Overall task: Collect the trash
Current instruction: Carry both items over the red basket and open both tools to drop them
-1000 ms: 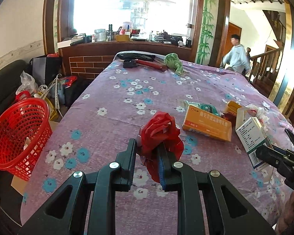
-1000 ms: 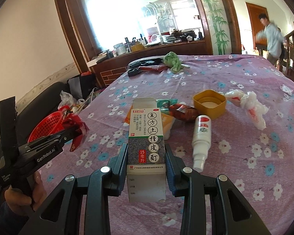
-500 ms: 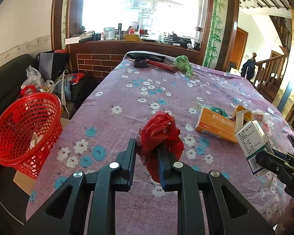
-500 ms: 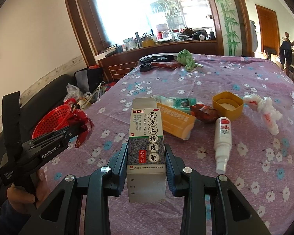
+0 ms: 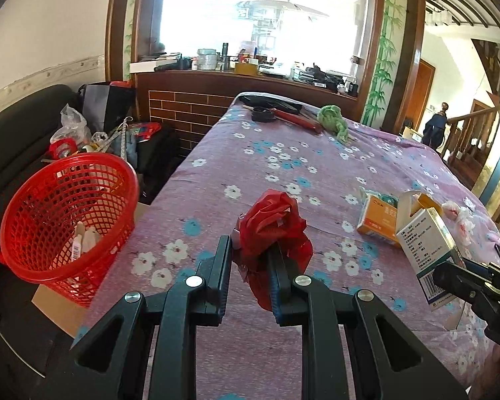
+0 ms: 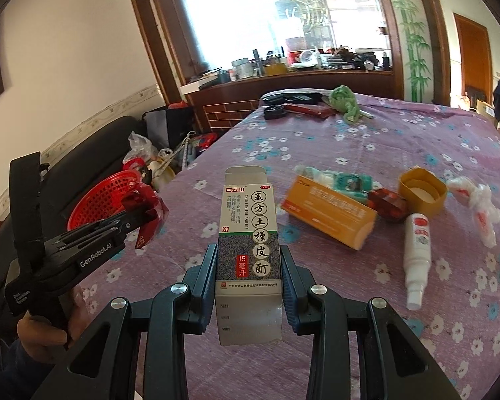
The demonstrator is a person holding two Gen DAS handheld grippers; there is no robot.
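Note:
My left gripper (image 5: 249,248) is shut on a crumpled red plastic wrapper (image 5: 272,230), held above the table's left part; it also shows in the right wrist view (image 6: 146,215). My right gripper (image 6: 248,260) is shut on a white and grey medicine box (image 6: 249,233) with its top flap open, held above the purple flowered tablecloth (image 6: 400,140). The box shows at the right in the left wrist view (image 5: 426,250). A red mesh basket (image 5: 66,213) stands beside the table's left edge, with some small items inside.
On the cloth lie an orange box (image 6: 330,213), a white spray bottle (image 6: 416,253), a yellow cap (image 6: 421,193), a crumpled white wrapper (image 6: 476,206), a teal packet (image 6: 346,181). A green cloth (image 6: 345,101) and dark items lie far. Bags clutter the floor (image 5: 110,136).
Both grippers have moved back and left along the table with their loads. The red basket now looks closer and larger on the left.

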